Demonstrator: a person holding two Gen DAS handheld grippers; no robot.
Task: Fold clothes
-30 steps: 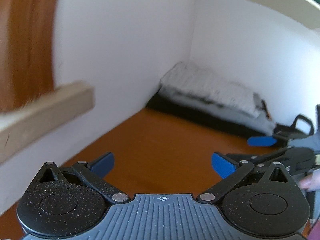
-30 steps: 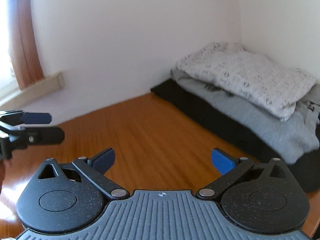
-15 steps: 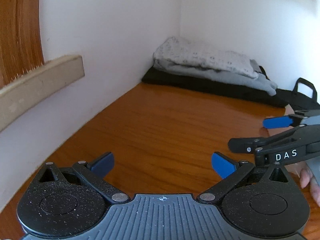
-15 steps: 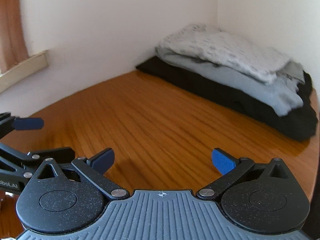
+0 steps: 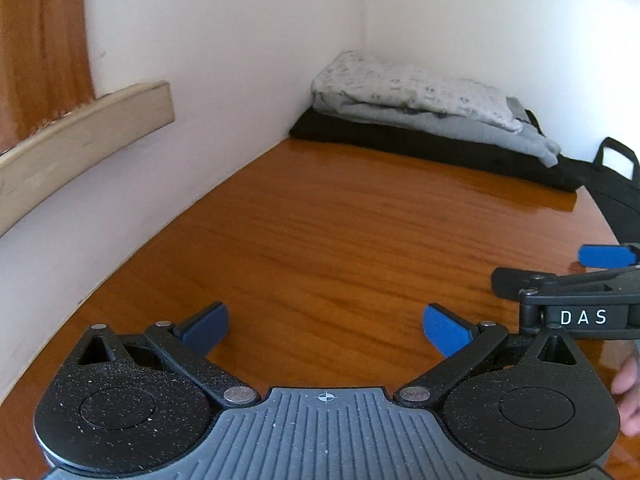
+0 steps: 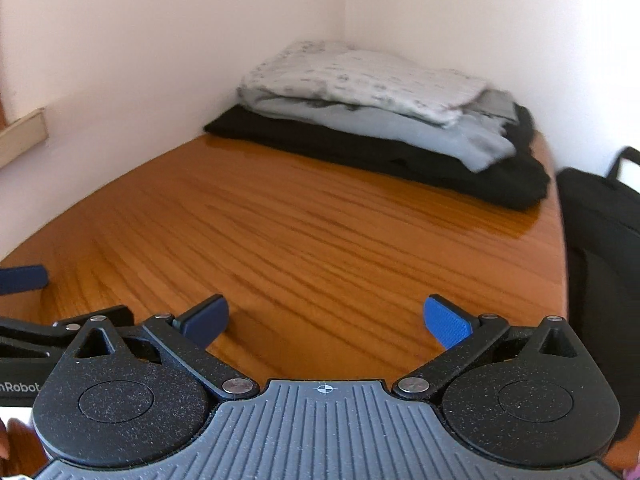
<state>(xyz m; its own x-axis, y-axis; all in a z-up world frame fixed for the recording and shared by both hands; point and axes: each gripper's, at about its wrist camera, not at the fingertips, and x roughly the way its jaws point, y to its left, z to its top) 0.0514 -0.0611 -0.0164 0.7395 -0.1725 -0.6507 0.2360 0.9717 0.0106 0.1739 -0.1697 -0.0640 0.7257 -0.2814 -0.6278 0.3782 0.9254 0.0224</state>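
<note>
We swing both empty, spread-fingered tools — left gripper (image 5: 326,322), right gripper (image 6: 326,320) — level toward the folded clothes stack (image 6: 372,92) at one o'clock, table (image 6: 300,232) now bare between — folding apparently finished.

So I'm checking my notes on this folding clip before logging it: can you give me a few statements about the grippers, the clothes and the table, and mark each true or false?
1. The left gripper is open and holds nothing. True.
2. The right gripper is shut on a grey garment. False: it is open and empty, above bare wood.
3. The clothes stack sits in the far corner of the table, against the walls. True.
4. The patterned light garment lies under the black garment. False: it is on top, the black one at the bottom.
5. A black bag sits beyond the table's right edge. True.
</note>
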